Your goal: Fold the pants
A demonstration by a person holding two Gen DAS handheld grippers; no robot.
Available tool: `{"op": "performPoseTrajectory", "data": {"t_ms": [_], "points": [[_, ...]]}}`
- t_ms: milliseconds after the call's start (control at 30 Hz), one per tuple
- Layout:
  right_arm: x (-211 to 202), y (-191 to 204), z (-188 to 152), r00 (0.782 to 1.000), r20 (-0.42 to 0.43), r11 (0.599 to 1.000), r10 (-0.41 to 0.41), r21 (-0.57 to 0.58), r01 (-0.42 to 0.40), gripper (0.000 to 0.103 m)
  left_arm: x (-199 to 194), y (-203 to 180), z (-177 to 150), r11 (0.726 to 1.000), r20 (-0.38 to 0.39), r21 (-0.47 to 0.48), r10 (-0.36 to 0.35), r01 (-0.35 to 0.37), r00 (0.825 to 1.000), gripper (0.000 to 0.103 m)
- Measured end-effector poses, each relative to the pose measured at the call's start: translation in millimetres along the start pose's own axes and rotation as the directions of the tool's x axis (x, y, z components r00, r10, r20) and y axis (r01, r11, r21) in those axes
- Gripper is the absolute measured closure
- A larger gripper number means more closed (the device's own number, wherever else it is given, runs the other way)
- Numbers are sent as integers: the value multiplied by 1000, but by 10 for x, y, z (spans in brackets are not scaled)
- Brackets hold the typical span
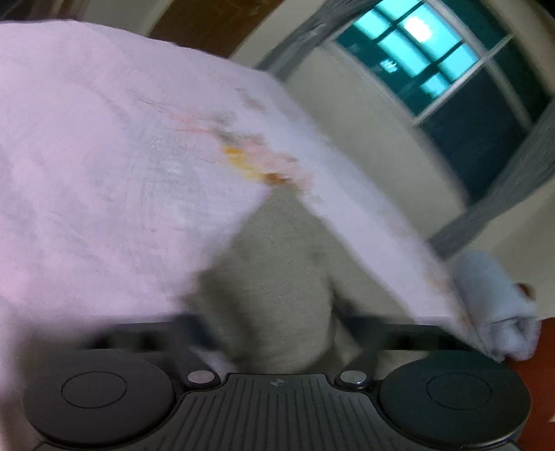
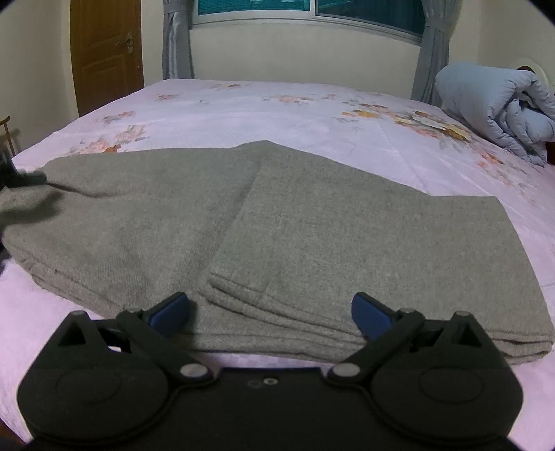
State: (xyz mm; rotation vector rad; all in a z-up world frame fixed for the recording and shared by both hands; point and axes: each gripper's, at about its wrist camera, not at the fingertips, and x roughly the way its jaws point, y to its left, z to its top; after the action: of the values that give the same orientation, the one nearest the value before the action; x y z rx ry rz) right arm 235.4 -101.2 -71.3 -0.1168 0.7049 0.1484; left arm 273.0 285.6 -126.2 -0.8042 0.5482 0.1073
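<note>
Grey pants (image 2: 312, 225) lie folded on a pink floral bed (image 2: 242, 114), the right part doubled over into a layered stack. My right gripper (image 2: 270, 312) is open, its blue-padded fingers (image 2: 171, 310) spread at the near edge of the folded stack, empty. In the tilted, blurred left wrist view, grey pants fabric (image 1: 277, 288) sits between the left gripper's fingers (image 1: 277, 333); the fingertips are blurred. The left gripper also shows as a dark shape at the pants' far left end in the right wrist view (image 2: 24, 178).
A rolled light blue duvet (image 2: 499, 107) lies at the bed's right edge, also in the left wrist view (image 1: 492, 298). A wooden door (image 2: 105, 52) is at the back left. A window with grey curtains (image 2: 312, 10) is behind the bed.
</note>
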Motion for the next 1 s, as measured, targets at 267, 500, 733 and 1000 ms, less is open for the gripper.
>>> {"op": "performPoseTrajectory", "data": {"t_ms": [267, 500, 733, 1000], "points": [[19, 9, -31, 1000, 5, 1000, -1, -12, 1, 6, -341, -247, 76, 996, 65, 50, -80, 77, 995, 66], [65, 13, -139, 999, 46, 999, 6, -32, -4, 6, -683, -763, 198, 976, 92, 184, -134, 115, 987, 66], [-207, -13, -124, 993, 121, 998, 7, -60, 0, 6, -798, -896, 200, 981, 89, 179, -89, 72, 992, 66], [-415, -267, -173, 982, 180, 998, 54, 11, -56, 7, -995, -1500, 169, 957, 125, 287, -92, 52, 988, 66]]}}
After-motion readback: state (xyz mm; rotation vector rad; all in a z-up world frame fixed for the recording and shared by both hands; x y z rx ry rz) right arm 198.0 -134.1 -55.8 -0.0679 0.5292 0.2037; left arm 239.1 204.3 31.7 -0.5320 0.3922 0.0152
